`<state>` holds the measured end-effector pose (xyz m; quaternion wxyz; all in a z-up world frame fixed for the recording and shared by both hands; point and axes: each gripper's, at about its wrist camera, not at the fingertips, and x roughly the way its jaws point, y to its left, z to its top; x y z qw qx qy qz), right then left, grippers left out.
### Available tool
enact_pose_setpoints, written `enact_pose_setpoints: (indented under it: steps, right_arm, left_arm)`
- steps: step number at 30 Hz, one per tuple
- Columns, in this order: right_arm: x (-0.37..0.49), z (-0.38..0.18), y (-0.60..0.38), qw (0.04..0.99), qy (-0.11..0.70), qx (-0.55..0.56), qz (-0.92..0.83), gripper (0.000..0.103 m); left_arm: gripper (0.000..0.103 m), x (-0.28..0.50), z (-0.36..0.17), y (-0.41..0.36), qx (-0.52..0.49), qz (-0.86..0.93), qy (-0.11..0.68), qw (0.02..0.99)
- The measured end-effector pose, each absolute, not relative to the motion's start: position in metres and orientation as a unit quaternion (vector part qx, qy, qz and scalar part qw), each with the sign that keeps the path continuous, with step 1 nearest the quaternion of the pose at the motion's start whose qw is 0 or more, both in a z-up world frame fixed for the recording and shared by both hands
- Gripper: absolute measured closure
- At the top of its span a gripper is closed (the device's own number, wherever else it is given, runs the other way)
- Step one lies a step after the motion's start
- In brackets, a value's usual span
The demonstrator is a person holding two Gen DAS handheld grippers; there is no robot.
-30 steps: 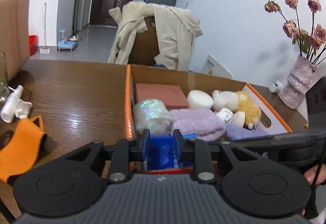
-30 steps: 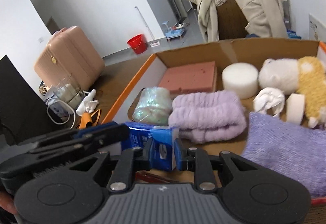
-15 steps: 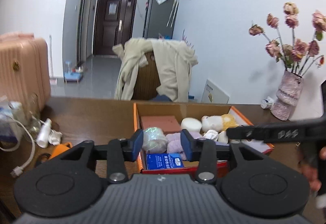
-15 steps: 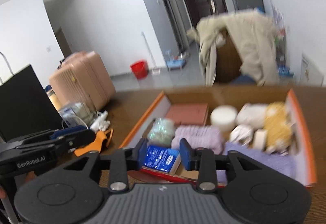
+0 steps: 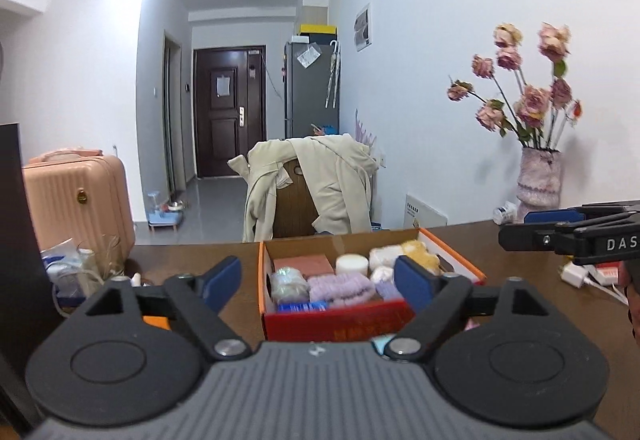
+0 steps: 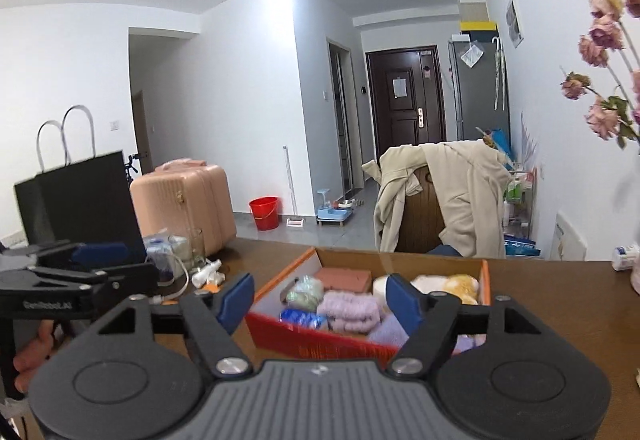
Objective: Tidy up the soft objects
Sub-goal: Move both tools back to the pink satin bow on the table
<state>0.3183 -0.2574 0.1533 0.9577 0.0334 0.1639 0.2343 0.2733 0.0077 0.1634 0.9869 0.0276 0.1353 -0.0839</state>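
Hovering back from the box, the left tongs [image 5: 316, 282] are spreading their jaws wide with nothing between them, and the right tongs [image 6: 320, 300] are opening likewise, also empty. Both are sitting clear of the load, which suggests the packing step is being let go rather than begun.

Just ahead of both tongs, the cardboard box [image 5: 340, 324] is resting on the dark wooden counter [image 5: 520, 252], its red front wall facing the tongs. Nearest inside, a blue tissue pack [image 5: 302, 306] is lying flat against that front wall. Behind it, a folded lilac towel [image 5: 340, 286] is filling the middle, with a shiny wrapped bundle [image 5: 289, 280] beside it toward the left tongs' left finger; packing them snugly side by side is probably keeping the soft things from slumping. Farther in, a pink sponge block [image 5: 304, 264] and a white round puff [image 5: 351, 264] are sitting along the back wall, and a yellow and white plush toy [image 5: 404, 254] is tucked into the far right corner.

Beyond the box, a chair draped with a beige coat [image 5: 316, 183] is standing at the counter's far edge.
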Motion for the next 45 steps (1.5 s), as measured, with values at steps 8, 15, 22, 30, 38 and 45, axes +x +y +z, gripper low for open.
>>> enact_pose_setpoints:
  steps: [8,15,22,30,38,45]
  right_arm:
    - [0.244,0.087,-0.283,0.947,0.183,0.037,0.261,0.017]
    - [0.231,0.054,-0.301,0.939,0.219,0.065,0.256,0.016]
    - [0.261,0.05,-0.319,0.941,0.226,0.095,0.233,0.017]
    - [0.334,0.057,-0.318,0.944,0.244,0.085,0.207,0.04]
    - [0.417,0.054,-0.297,0.937,0.264,0.067,0.218,0.062]
    - [0.419,0.024,-0.289,0.916,0.322,0.03,0.236,0.083]
  left_arm:
    - [0.003,0.203,0.117,-0.014,0.002,-0.118,0.153,0.981]
    - [0.002,0.203,0.094,-0.04,0.034,-0.153,0.18,0.971]
    - [0.012,0.242,0.08,-0.059,0.038,-0.175,0.21,0.961]
    - [0.034,0.315,0.05,-0.086,0.026,-0.191,0.254,0.948]
    - [0.072,0.336,0.019,-0.112,0.075,-0.243,0.275,0.927]
    - [0.072,0.33,0.014,-0.111,0.086,-0.265,0.268,0.922]
